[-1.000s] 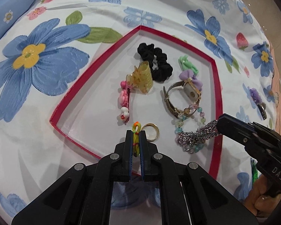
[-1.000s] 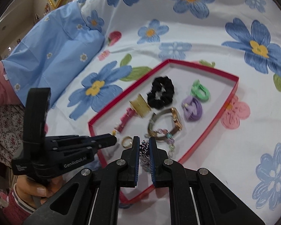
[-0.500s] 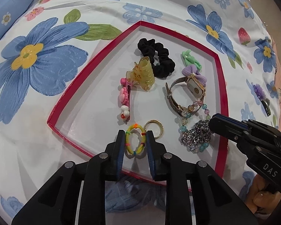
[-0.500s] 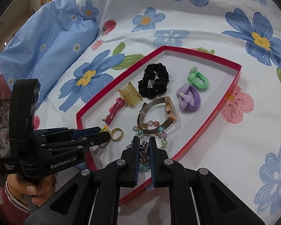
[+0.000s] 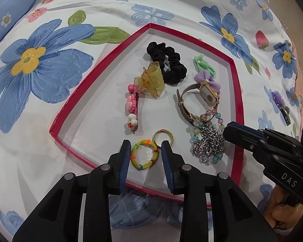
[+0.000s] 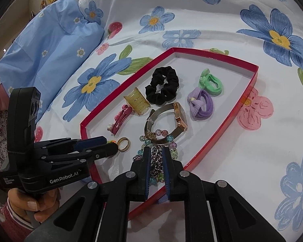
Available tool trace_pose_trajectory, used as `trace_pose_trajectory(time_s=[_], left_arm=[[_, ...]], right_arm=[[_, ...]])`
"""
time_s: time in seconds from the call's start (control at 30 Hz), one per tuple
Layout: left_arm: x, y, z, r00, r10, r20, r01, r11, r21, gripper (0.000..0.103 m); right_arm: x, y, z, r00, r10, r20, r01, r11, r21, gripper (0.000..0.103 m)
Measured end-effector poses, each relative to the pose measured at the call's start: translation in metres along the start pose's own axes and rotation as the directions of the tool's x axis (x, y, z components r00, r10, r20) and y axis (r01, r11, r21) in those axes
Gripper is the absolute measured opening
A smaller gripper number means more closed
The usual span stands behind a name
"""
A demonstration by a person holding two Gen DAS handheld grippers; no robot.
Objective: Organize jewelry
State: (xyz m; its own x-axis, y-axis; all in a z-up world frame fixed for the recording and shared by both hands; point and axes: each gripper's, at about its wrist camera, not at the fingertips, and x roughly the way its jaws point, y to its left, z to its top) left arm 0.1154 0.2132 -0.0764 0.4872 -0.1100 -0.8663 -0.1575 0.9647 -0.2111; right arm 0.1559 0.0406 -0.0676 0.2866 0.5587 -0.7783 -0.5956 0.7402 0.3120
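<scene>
Left gripper (image 5: 145, 154) jaws, just opening, flank without pressing a round multicoloured elastic band (image 5: 144, 154), lower centre; right gripper (image 6: 157, 159) nearly closed around tangled steel chain (image 6: 157, 161).

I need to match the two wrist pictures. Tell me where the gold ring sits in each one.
Left wrist view: the gold ring lies low in the middle, on the tray floor just past the yellow hair tie.
Right wrist view: the gold ring is left of centre, at the tip of the left gripper.
Shared landmark: the black scrunchie near the far end of the red tray.
</scene>
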Motion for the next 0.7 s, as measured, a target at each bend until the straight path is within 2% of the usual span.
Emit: trace_pose_trajectory(time_s=[0.13,0.3,0.37,0.4,0.43,0.47,0.5,0.53,0.6,0.63,0.7], left_arm=[[-0.003,0.001,0.0,1.0,0.001,0.011,-0.001,1.0,-0.011,0.035],[-0.016,0.007,-0.002,0.999,-0.007,0.05,0.01,0.998,-0.054,0.051],[-0.025,0.013,-0.003,0.997,-0.02,0.076,0.027,0.996,-0.09,0.055],[-0.028,0.016,-0.005,0.996,-0.023,0.085,0.031,0.994,-0.103,0.058],[-0.034,0.019,-0.007,0.995,-0.031,0.1,0.043,0.992,-0.122,0.059],[-0.039,0.022,-0.01,0.993,-0.035,0.111,0.051,0.989,-0.14,0.067],[-0.043,0.023,-0.013,0.993,-0.027,0.115,0.045,0.987,-0.155,0.082],[-0.049,0.025,-0.018,0.991,-0.014,0.132,0.037,0.984,-0.172,0.087],[-0.059,0.026,-0.027,0.986,-0.012,0.166,0.042,0.983,-0.18,0.089],[-0.063,0.026,-0.032,0.985,-0.013,0.171,0.044,0.983,-0.181,0.089],[-0.069,0.026,-0.04,0.983,-0.014,0.185,0.05,0.98,-0.191,0.089]], right_arm=[[-0.001,-0.001,0.0,1.0,-0.007,0.005,0.007,1.0,0.0,0.014],[-0.007,-0.001,0.0,1.0,0.012,0.021,-0.012,1.0,0.011,0.014],[-0.013,-0.001,0.001,0.999,0.025,0.04,-0.025,1.0,0.017,0.018],[-0.018,0.0,0.001,0.998,0.029,0.055,-0.03,0.999,0.018,0.021],[-0.021,0.0,0.001,0.997,0.029,0.066,-0.03,0.999,0.019,0.03],[-0.027,0.0,0.001,0.995,0.031,0.091,-0.033,0.999,0.02,0.044],[-0.032,0.0,0.0,0.993,0.033,0.114,-0.035,0.999,0.022,0.05],[-0.038,0.0,-0.001,0.99,0.03,0.138,-0.034,0.999,0.023,0.054],[-0.046,0.001,-0.002,0.984,0.026,0.177,-0.031,0.999,0.023,0.059],[-0.05,0.0,-0.004,0.98,0.026,0.196,-0.033,0.999,0.03,0.065],[-0.057,-0.003,-0.011,0.973,0.037,0.229,-0.05,0.997,0.052,0.067]])
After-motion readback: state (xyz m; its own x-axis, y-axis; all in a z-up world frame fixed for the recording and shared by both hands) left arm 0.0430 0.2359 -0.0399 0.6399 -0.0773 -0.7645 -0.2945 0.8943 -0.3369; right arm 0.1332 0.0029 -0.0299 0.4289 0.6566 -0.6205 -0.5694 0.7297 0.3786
